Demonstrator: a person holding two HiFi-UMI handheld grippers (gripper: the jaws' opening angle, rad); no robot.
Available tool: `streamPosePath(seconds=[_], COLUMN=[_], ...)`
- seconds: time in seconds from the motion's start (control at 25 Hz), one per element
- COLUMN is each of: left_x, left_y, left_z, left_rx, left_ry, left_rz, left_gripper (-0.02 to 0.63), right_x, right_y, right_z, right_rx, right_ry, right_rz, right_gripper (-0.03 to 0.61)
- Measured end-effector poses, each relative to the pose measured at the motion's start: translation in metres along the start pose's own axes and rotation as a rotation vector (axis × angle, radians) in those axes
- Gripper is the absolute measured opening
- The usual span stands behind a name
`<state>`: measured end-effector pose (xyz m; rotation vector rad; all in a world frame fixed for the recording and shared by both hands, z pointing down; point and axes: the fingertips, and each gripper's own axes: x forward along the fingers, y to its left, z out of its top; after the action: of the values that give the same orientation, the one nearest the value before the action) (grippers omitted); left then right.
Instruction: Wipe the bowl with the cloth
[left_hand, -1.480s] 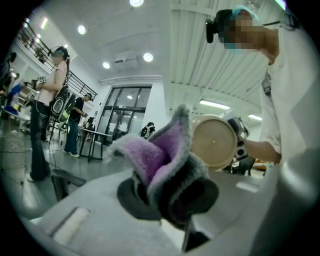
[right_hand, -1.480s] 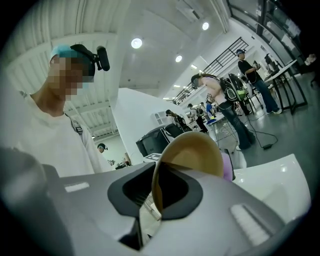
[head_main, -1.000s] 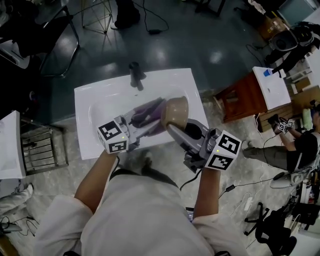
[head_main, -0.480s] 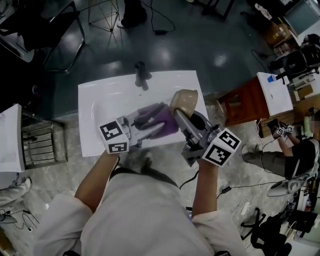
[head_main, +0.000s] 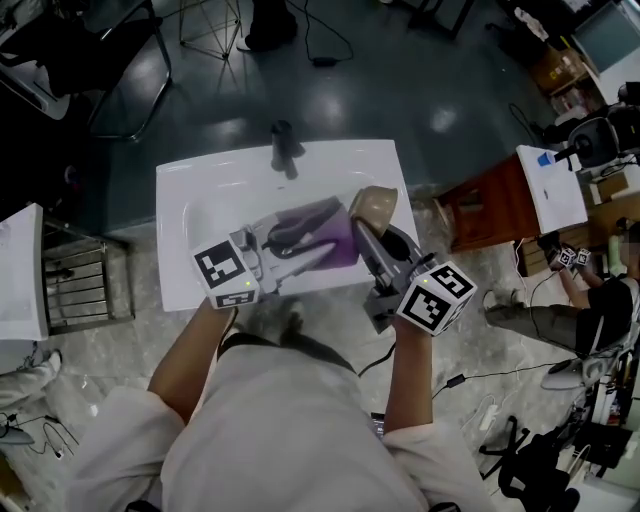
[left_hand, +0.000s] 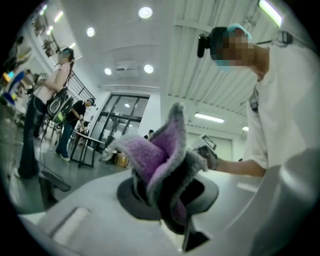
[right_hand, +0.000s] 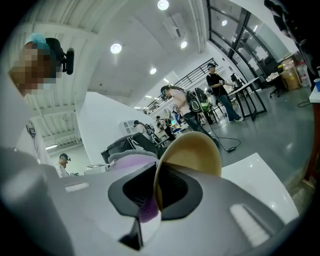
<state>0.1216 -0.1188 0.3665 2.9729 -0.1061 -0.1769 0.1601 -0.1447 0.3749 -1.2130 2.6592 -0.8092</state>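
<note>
Over the white sink (head_main: 190, 210), my right gripper (head_main: 362, 232) is shut on the rim of a tan bowl (head_main: 373, 207), held on edge. In the right gripper view the bowl (right_hand: 192, 152) stands upright between the jaws, its inner face toward the left. My left gripper (head_main: 305, 245) is shut on a purple and grey cloth (head_main: 318, 232), which lies against the bowl's left side. The left gripper view shows the cloth (left_hand: 160, 160) bunched and sticking up out of the jaws. The purple cloth (right_hand: 131, 162) also shows left of the bowl in the right gripper view.
A dark faucet (head_main: 283, 148) stands at the sink's far edge. A metal rack (head_main: 88, 285) sits left of the sink and a wooden stand (head_main: 488, 200) to its right. Cables (head_main: 480, 375) lie on the floor, and people stand farther back in the room.
The bowl and right gripper have shifted right and a little farther away. The cloth has followed, staying against the bowl, and the left gripper has moved slightly with it.
</note>
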Motion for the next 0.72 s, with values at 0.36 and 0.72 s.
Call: streamPosePath(seconds=[0.36,0.72], left_x=[0.015,0.021], left_y=[-0.003,-0.007], left_z=[0.004,-0.019], left_rx=[0.332,0.478], left_ry=[0.144,0.334], left_rz=[0.11,0.046], left_gripper=[0.071,0.074], right_x=[-0.004,-0.001], right_y=[-0.013,-0.004], right_z=[-0.017,-0.06], right_rx=[-0.1,-0.349], right_ry=[0.13,0.431], right_rz=[-0.075,-0.036], right_gripper=[0.025,0.021])
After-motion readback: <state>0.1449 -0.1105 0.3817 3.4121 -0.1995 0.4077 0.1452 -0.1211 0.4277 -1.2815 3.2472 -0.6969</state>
